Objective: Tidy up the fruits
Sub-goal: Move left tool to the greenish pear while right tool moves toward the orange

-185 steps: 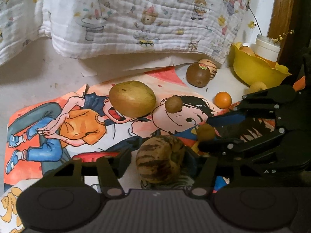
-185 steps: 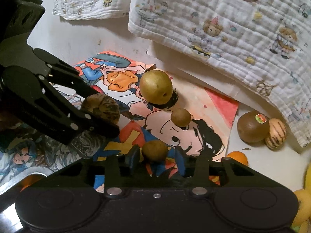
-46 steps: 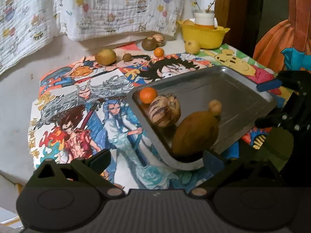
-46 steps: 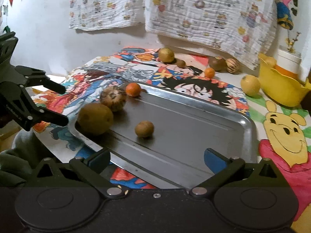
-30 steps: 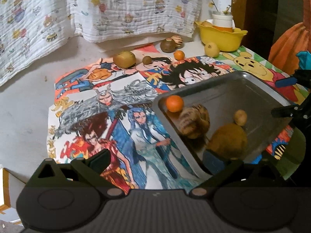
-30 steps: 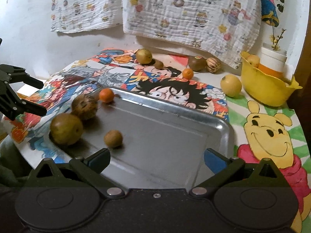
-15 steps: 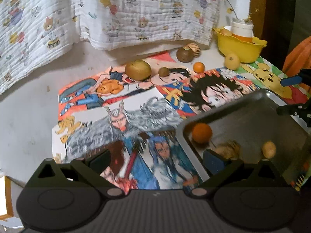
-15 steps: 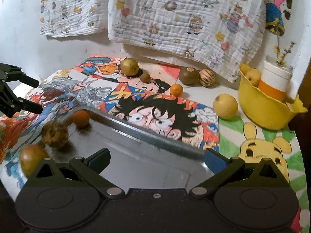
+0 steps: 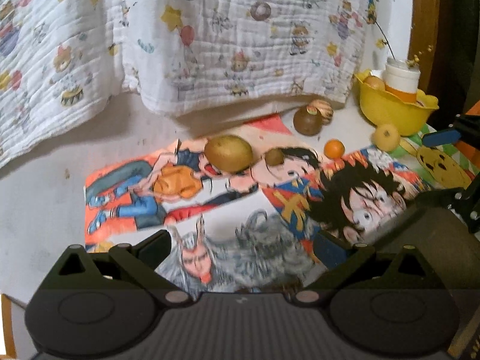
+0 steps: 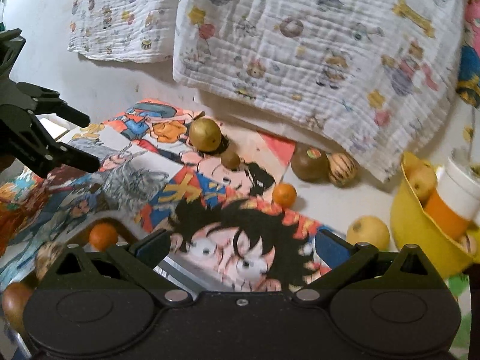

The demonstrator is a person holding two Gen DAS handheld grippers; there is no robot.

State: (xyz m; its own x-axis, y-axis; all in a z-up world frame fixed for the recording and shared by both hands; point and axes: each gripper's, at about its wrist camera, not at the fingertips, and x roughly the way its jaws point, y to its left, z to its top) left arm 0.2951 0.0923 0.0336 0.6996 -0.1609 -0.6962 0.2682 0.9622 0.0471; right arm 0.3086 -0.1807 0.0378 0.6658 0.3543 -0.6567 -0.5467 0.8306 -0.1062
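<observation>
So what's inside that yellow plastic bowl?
The yellow plastic bowl holds a yellowish round fruit and a white-and-orange cylindrical container. Whatever lies below them is hidden by the bowl's wall.

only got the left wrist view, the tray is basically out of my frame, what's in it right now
observer: The right wrist view shows three fruits at the left end of the tray: a small orange, a striped fruit and a brown fruit. The rest of the tray is hidden.
operator: ok, is my left gripper carrying anything
observer: No. The left gripper is open, with nothing between its fingers.
operator: whats that thing half hidden behind the stickered brown fruit
observer: A pale fruit with dark stripes, right against the stickered fruit.
</observation>
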